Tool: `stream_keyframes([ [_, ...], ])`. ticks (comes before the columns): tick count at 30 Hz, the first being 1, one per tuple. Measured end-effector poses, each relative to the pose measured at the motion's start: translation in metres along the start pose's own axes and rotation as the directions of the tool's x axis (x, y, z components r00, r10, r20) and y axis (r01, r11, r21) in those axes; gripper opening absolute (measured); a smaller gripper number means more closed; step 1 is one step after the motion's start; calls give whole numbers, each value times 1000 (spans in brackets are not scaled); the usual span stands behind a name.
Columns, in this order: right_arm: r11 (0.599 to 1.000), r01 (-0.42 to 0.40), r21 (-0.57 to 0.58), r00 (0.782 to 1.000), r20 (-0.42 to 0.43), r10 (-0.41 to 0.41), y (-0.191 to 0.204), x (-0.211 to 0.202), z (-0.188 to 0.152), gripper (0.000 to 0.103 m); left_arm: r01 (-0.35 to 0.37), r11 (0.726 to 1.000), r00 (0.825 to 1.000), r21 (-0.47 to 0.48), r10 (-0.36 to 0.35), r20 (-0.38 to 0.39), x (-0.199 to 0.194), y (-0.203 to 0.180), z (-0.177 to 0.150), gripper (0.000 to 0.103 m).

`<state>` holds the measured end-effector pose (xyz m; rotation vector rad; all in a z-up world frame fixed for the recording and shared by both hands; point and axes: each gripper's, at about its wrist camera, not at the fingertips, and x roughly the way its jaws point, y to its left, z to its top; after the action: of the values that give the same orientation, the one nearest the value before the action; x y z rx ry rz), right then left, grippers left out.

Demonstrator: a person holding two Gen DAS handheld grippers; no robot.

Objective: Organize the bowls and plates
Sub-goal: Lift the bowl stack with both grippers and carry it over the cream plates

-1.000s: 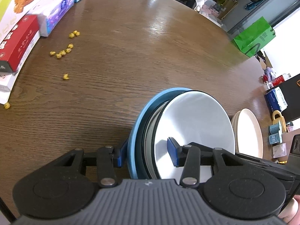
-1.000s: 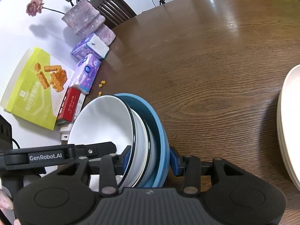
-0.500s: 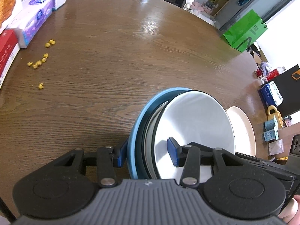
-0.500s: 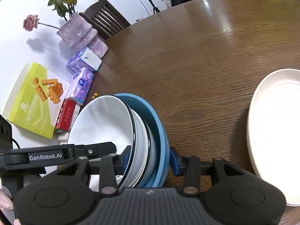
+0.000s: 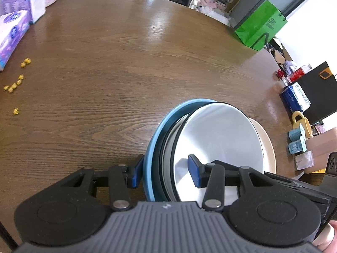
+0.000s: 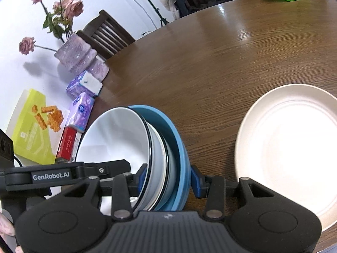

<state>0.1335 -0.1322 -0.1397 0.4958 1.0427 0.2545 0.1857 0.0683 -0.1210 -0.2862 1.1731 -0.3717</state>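
A nested stack, a blue bowl (image 5: 157, 135) outside and white black-rimmed bowls (image 5: 217, 139) inside, hangs tilted above the brown table (image 5: 126, 67). My left gripper (image 5: 165, 174) is shut on one side of the stack's rims, one pad outside the blue bowl and one inside the top white bowl. My right gripper (image 6: 168, 179) is shut on the opposite side of the same stack, where the blue bowl (image 6: 177, 141) and white bowl (image 6: 113, 135) show. A cream plate (image 6: 290, 147) lies on the table just right of the stack; in the left wrist view the cream plate (image 5: 268, 145) peeks out behind the bowls.
Purple tissue packs (image 6: 81, 113), a yellow-green snack box (image 6: 31, 126), a red box (image 6: 67, 145) and a vase of pink roses (image 6: 73, 57) line the table's left edge. Yellow crumbs (image 5: 14, 84) lie nearby. A chair (image 6: 105, 35), a green bag (image 5: 261, 25) and mugs (image 5: 299, 130) stand beyond the table.
Both grippers have carried the bowl stack sideways toward the cream plate, which now fills much more of the right wrist view. The boxes and crumbs have slid toward the left edge.
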Motion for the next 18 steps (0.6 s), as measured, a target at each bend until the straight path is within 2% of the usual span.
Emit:
stream_keyframes([
  [18,998,32,59,998,58,-35,-47,-33,11,41,36,997,999,70,-35,-20,20,-48,10,44],
])
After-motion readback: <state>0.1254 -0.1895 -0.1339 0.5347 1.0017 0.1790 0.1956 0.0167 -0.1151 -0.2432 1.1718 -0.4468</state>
